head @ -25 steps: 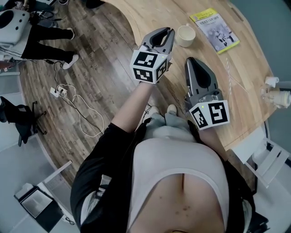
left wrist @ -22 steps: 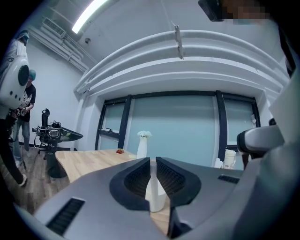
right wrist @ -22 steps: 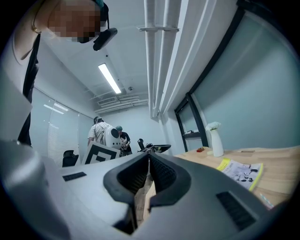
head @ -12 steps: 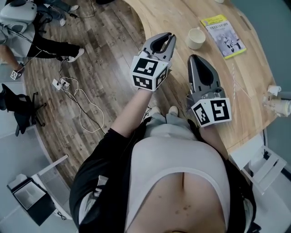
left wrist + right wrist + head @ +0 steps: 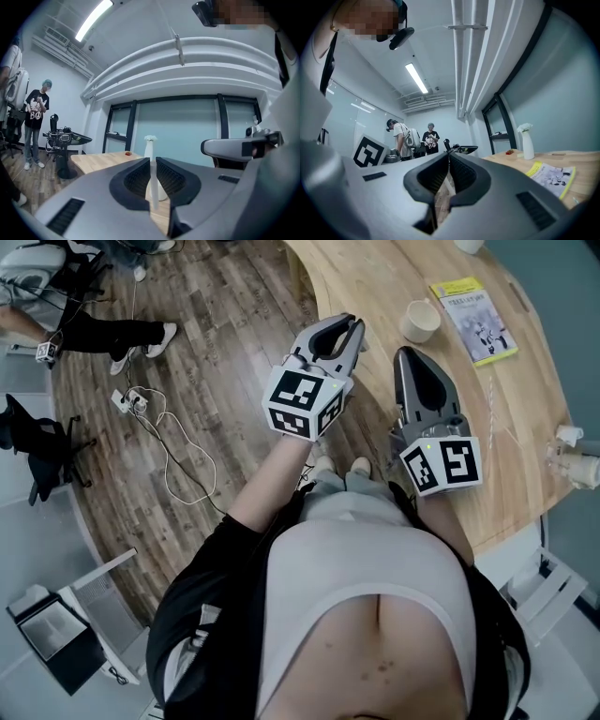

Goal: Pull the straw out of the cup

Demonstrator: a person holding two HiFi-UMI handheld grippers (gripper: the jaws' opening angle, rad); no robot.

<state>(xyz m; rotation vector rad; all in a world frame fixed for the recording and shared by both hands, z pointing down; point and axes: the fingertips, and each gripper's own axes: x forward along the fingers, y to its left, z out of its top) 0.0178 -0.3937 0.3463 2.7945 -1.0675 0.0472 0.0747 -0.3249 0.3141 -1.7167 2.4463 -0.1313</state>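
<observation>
**Head view.** Cup (image 5: 420,322) stands upright on the table (image 5: 525,362), beside the booklet (image 5: 473,320). No straw shows in it. A thin pale line lies flat on the wood to the right, well apart from the cup; I read it as the straw (image 5: 488,413), so the pull looks done. Both grippers sit short of the cup, the left gripper (image 5: 349,329) over the table edge and the right gripper (image 5: 410,357) just inside it.

**Left gripper view.** Jaws drawn in to a thin slit, gripping nothing; a white vase (image 5: 150,147) shows through the gap.

**Right gripper view.** Tips pressed together, empty. Booklet (image 5: 551,176) at right.

**Risks.**
1. Reaching in with the 2 clenched grippers could nudge the light cup over.
2. The flat straw may roll away if clipped.
</observation>
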